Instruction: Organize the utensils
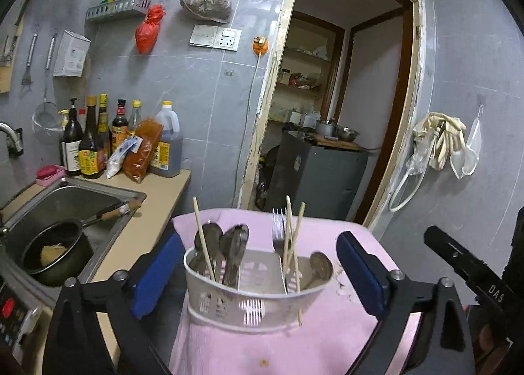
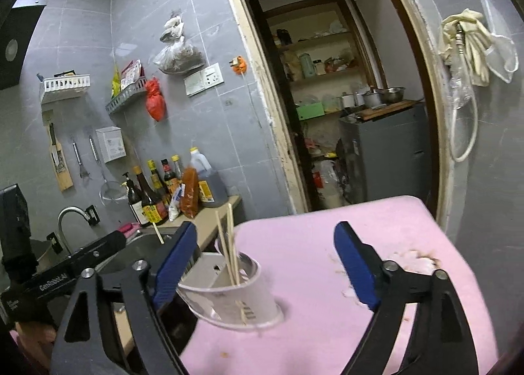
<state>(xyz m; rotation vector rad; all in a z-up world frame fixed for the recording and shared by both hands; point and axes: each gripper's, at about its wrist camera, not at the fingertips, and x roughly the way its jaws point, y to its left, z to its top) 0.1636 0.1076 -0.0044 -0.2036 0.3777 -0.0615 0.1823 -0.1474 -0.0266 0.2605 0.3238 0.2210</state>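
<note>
The caddy (image 1: 258, 290) stands on the pink cloth (image 1: 262, 342), straight ahead of my left tongs (image 1: 258, 263) and between their two blue pads (image 1: 154, 273), which do not touch it. These tongs are spread wide and pinch nothing. In the caddy's left half, spoons (image 1: 229, 244) stand bowl-up with one chopstick (image 1: 203, 237) leaning among them. In its right half stand a fork (image 1: 279, 231), more chopsticks (image 1: 291, 237) and another spoon (image 1: 321, 265) low against the rim. One of those chopsticks pokes out through the front wall, down toward the cloth.

From my right tongs (image 2: 265, 267) the caddy (image 2: 235, 293) sits ahead and to the left, close by my left pad (image 2: 173, 263), with the chopsticks (image 2: 229, 244) rising out of it. These tongs are spread too, with only cloth (image 2: 311, 309) between the pads. Near my right pad the cloth carries a brown, frayed stain (image 2: 416, 260).

Left of my left tongs runs the counter (image 1: 147, 221), with the sink (image 1: 75, 198) and a dark pot (image 1: 55, 254) lying in it. Beyond that, bottles (image 1: 98, 139) line the tiled wall. Far ahead a doorway (image 1: 344, 97) opens.
</note>
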